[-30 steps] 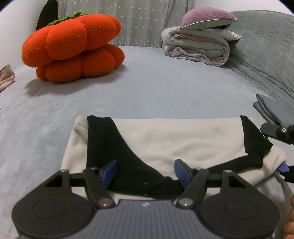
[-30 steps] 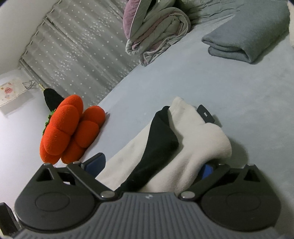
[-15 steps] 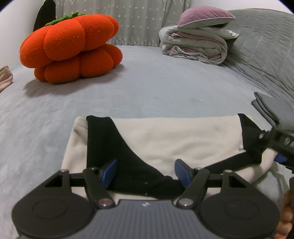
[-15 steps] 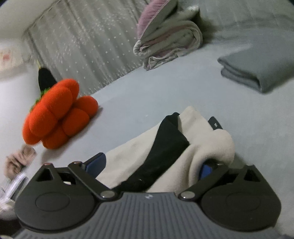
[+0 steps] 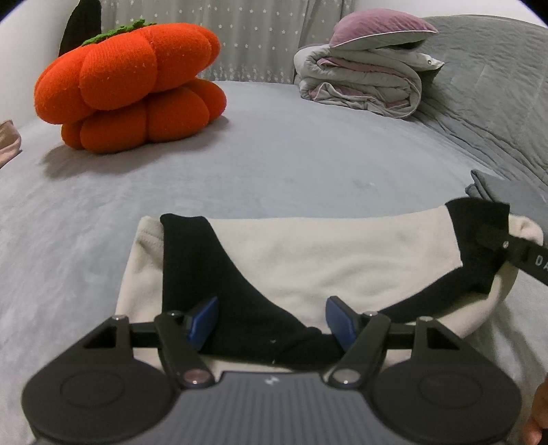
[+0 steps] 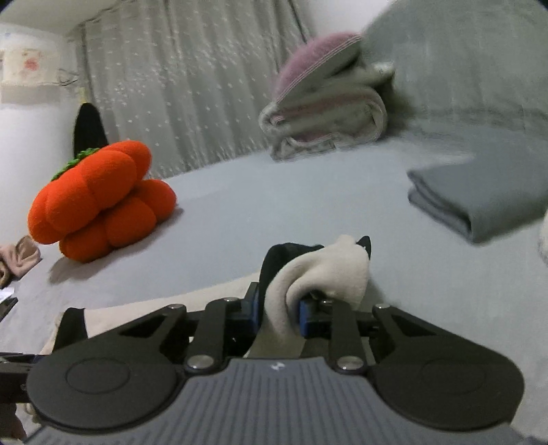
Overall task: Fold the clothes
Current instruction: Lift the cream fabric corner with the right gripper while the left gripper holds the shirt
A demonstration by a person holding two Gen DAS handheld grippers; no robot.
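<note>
A grey bed [image 5: 274, 164] fills both views, its plush cover running back to a pale star-dotted curtain [image 5: 253, 51] along the far edge. On the far left of the bed sits an orange pumpkin-shaped cushion [image 5: 130, 89] with a green stem top, and on the far right lies a rolled grey and pink quilt [image 5: 363, 85] with a mauve pillow [image 5: 380, 32] resting on top of it. A folded grey blanket [image 6: 479, 202] lies on the bed to the right, well apart from the cushion. In the near middle of the bed lies the cream and black fleece garment [image 5: 325, 253], spread as a wide flat band with black panels at its left end and along its near edge. A small crumple of beige cloth [image 6: 17, 256] shows at the left edge of the bed. The left gripper [image 5: 272, 320] hangs over the garment's near black edge with its blue-padded fingers spread apart, nothing between them. The right gripper [image 6: 277, 308] has its blue pads pressed together on a bunched fold of the garment's right end, which rises in a cream hump above the fingers.
</note>
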